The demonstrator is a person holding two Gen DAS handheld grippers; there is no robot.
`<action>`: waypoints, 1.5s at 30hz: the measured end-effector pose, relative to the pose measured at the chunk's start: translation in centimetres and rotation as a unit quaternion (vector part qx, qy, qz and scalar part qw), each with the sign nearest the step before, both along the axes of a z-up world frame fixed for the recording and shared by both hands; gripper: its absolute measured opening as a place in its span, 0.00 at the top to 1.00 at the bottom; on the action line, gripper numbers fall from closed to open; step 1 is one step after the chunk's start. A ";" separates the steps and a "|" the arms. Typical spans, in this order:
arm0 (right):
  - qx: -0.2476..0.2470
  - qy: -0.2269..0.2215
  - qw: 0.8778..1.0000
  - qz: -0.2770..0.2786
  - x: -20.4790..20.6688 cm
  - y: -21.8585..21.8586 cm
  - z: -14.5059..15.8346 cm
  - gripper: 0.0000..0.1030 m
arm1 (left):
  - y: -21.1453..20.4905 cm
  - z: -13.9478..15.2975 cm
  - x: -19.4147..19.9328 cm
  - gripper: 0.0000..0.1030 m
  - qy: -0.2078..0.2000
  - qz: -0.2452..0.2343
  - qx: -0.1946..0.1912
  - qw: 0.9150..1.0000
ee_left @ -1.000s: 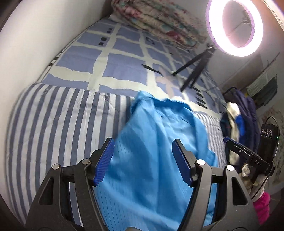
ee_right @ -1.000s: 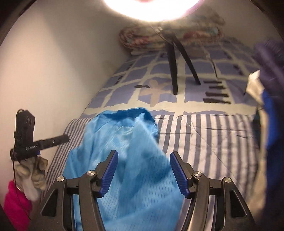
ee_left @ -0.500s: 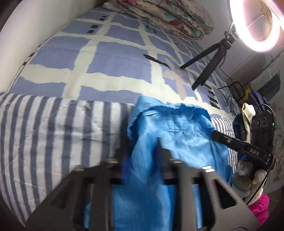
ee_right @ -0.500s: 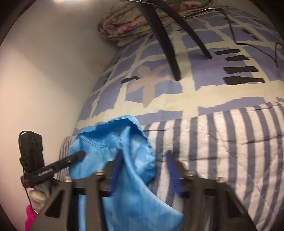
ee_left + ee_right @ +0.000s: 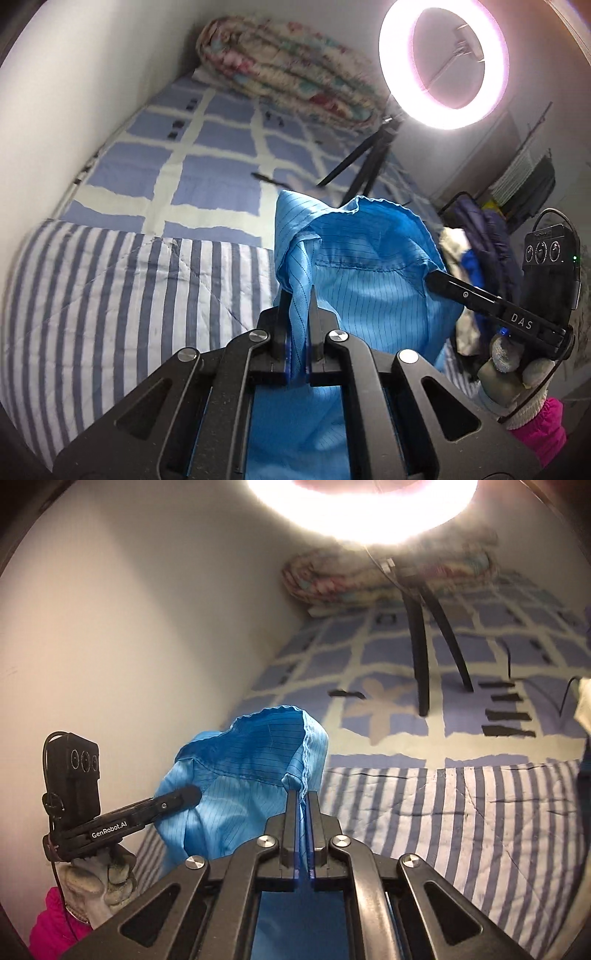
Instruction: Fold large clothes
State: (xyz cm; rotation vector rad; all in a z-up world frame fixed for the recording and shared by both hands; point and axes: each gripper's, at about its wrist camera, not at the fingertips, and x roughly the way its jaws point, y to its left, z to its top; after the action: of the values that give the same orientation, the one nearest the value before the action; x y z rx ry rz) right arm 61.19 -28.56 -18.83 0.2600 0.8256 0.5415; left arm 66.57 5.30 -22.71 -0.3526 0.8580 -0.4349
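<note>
Striped blue-and-white bedding (image 5: pixel 122 295) covers the near part of the bed, with a checked blue sheet (image 5: pixel 207 177), a rolled floral quilt (image 5: pixel 288 85) and a glowing ring light on a tripod (image 5: pixel 443 62) farther back. Both the left gripper (image 5: pixel 295 306) and the right gripper (image 5: pixel 302 805) are clamped tight on the top edge of the bright blue pinstriped garment (image 5: pixel 365 284), which hangs lifted above the striped bedding between them. No fold shows yet, so I judge the task barely begun: laying it flat and every fold remain.
</note>
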 end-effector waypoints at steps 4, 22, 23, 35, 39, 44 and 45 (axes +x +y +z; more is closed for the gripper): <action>0.001 -0.021 1.000 0.002 -4.3 -0.3 2.8 1.00 | 0.2 3.0 -4.4 0.99 -0.021 -0.004 0.005 1.000; -0.052 -0.051 0.997 0.029 -29.0 -0.1 7.1 1.00 | 0.4 6.2 -27.6 0.99 -0.047 -0.038 0.016 0.998; -0.054 -0.047 0.997 0.029 -30.1 0.0 6.4 1.00 | 0.4 5.6 -28.5 0.99 -0.045 -0.039 0.018 0.998; -0.132 -0.021 0.990 0.044 -37.4 0.9 0.3 1.00 | -0.6 -2.2 -35.8 0.98 0.004 -0.052 0.064 0.997; -0.147 -0.001 0.988 0.053 -38.7 0.5 -1.0 0.93 | -0.5 -4.0 -37.8 0.86 0.046 -0.061 0.083 0.994; -0.139 0.000 0.989 0.047 -42.1 -1.6 0.4 0.74 | 1.0 -2.0 -41.5 0.83 0.035 -0.063 0.078 0.994; -0.127 -0.005 0.991 0.042 -43.3 -2.5 1.5 0.74 | 1.5 -1.0 -42.8 0.82 0.026 -0.062 0.071 0.995</action>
State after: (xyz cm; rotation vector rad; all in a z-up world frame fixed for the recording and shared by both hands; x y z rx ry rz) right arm 17.88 -31.07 -17.32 -0.0122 0.8886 0.5099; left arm 23.79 6.83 -23.69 -0.1819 0.9601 -0.4779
